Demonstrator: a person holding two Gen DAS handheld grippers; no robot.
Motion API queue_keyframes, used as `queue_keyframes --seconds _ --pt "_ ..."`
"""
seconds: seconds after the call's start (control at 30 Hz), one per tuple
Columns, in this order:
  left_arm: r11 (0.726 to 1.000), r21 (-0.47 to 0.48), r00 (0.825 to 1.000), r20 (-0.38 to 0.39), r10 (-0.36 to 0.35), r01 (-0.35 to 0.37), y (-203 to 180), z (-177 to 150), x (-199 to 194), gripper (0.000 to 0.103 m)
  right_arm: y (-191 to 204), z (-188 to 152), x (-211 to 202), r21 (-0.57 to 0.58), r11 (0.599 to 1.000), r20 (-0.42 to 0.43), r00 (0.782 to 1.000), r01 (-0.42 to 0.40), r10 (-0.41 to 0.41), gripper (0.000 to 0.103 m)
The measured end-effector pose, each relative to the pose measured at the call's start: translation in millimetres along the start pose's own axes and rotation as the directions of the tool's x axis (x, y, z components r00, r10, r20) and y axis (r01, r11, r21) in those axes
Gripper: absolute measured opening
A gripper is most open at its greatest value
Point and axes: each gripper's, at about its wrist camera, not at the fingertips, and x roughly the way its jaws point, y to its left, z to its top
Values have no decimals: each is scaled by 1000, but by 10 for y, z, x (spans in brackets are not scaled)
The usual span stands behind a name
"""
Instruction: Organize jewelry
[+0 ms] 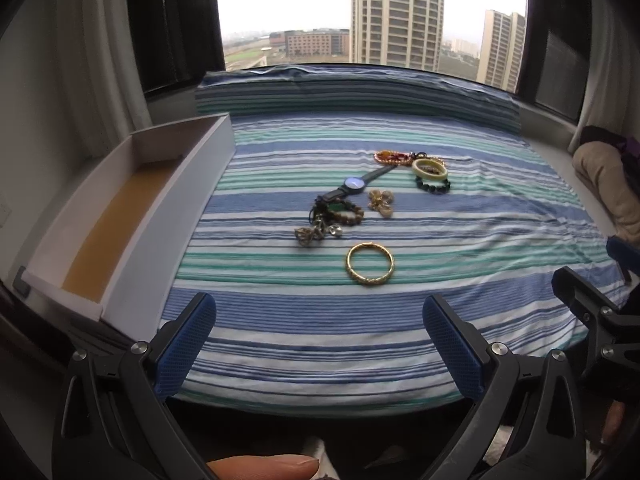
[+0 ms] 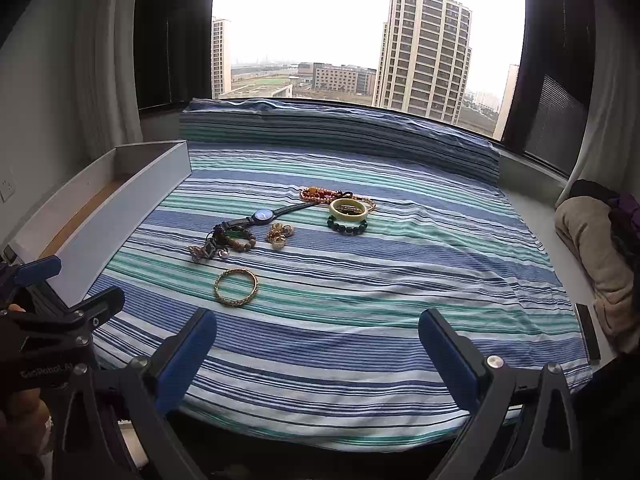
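Nothing has reached the long white open-topped box with a tan floor (image 1: 132,216) yet, as far as both views show; its inside looks bare, so I judge the sorting not yet begun. All the jewelry lies on the blue, green and white striped cloth (image 1: 400,320), to the right of that box and well apart from it.

Nearest the grippers, a gold patterned bangle (image 1: 370,265) lies flat and alone. Farther from the box's near end sits a tangle: a brown wooden bead bracelet with a green piece (image 1: 346,213), some small silver charms (image 1: 316,234) touching it, and a dark-strapped wristwatch with a blue round face (image 1: 354,184) running off diagonally. Just beside these lies a small gold cluster, perhaps earrings (image 1: 381,202). Farthest out, a pale cream jade-like bangle (image 1: 430,169) rests against a dark green bead bracelet (image 1: 433,186), with a red and amber bead strand (image 1: 394,157) behind them.

Both tools hover over the cloth's near edge, touching nothing. On the left gripper (image 1: 320,340), the blue-padded fingers are spread wide. On the right gripper (image 2: 318,344), the blue-padded fingers are likewise wide apart and hold nothing. Every piece remains to be moved, and the gold bangle looks the easiest first pick.
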Motion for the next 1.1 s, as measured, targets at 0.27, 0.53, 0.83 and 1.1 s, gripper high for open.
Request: queue_keyframes --seconds 0.27,0.53,0.83,1.1 --pt "1000 18 1000 -3 -5 5 -78 -19 30 103 -18 -38 59 11 1000 -16 1000 -1 1 103" --pt "1000 18 1000 -2 -5 5 -90 -7 49 103 -43 -35 129 26 1000 -29 1000 -1 2 103" --pt "1000 24 1000 6 -8 8 -130 -12 24 103 -70 -57 152 37 999 -36 999 -11 12 103" --pt "1000 22 1000 10 -5 4 -128 -5 20 103 -69 -54 145 40 999 -31 999 -10 11 103"
